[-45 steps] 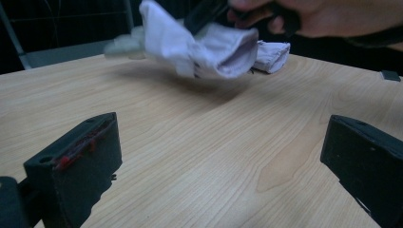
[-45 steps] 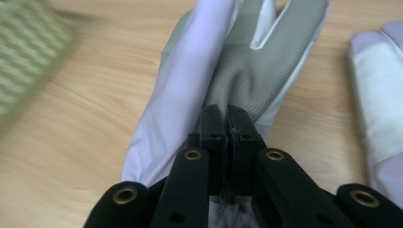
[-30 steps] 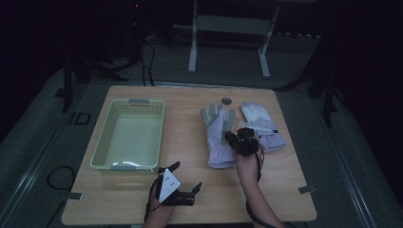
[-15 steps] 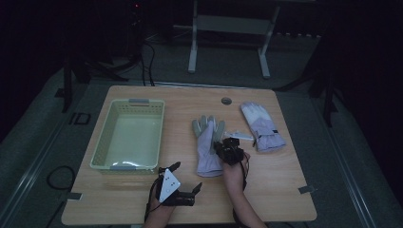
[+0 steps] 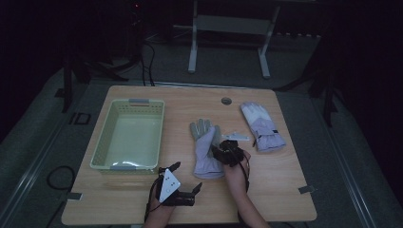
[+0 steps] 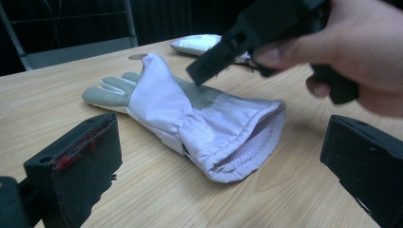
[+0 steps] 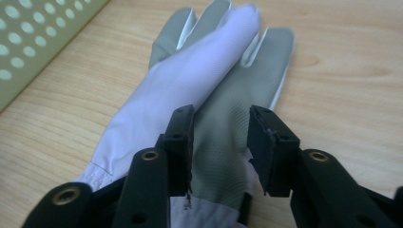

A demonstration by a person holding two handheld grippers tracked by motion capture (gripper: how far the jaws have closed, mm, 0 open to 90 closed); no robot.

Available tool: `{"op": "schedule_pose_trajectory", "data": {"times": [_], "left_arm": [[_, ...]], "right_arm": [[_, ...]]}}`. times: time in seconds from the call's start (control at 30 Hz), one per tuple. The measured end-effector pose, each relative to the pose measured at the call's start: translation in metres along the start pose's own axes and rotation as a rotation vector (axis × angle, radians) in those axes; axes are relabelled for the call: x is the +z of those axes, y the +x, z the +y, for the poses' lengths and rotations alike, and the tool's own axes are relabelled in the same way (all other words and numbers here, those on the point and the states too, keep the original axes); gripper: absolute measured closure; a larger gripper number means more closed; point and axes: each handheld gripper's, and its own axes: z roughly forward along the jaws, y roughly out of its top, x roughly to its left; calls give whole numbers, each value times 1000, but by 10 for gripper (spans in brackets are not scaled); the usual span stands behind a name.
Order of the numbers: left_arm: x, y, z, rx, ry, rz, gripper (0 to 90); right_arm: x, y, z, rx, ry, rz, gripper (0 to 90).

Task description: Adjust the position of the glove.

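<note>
A lavender glove (image 7: 190,95) lies flat on the counter (image 5: 285,180), its grey palm between the right gripper (image 7: 221,142)'s parted jaws, seemingly not yet pinched. The left gripper (image 5: 183,192) waits with jaws spread before the cuff. Second glove (image 5: 262,126) and basket (image 5: 102,156) sit beyond; sorting appears barely begun.

A dim lab or studio: lone wooden table (image 5: 285,190) on grey carpet (image 5: 43,147), metal stand (image 5: 228,42) behind.
</note>
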Motion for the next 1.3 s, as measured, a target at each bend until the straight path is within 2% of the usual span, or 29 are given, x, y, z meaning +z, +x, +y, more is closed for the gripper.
{"op": "schedule_pose_trajectory", "data": {"times": [0.17,0.33,0.43,0.53,0.67,0.83,0.9,0.97,1.1,1.3], "left_arm": [[0,0,0,-3,0,-1,0],[0,0,0,-6,1,-1,0],[0,0,0,-7,0,0,0],[0,1,0,-13,-3,-1,0],[0,1,0,-16,-4,-1,0],[0,1,0,-16,-4,0,0],[0,1,0,-18,-7,1,0],[0,1,0,-17,-5,2,0],[0,0,0,-9,-2,3,0],[0,0,0,-11,-4,4,0]], "right_arm": [[-17,-13,12,-25,-24,-7,575],[-31,-35,21,-13,-42,7,578],[-36,-48,27,-8,-43,15,575],[-39,-58,34,-29,-39,10,574],[-44,-71,41,-67,-45,-14,571],[-50,-91,43,-80,-64,-37,580],[-52,-98,43,-100,-68,-57,582],[-53,-109,43,-109,-80,-56,584],[-54,-131,45,-79,-107,-85,592],[-46,-159,51,-44,-99,-106,577]]}}
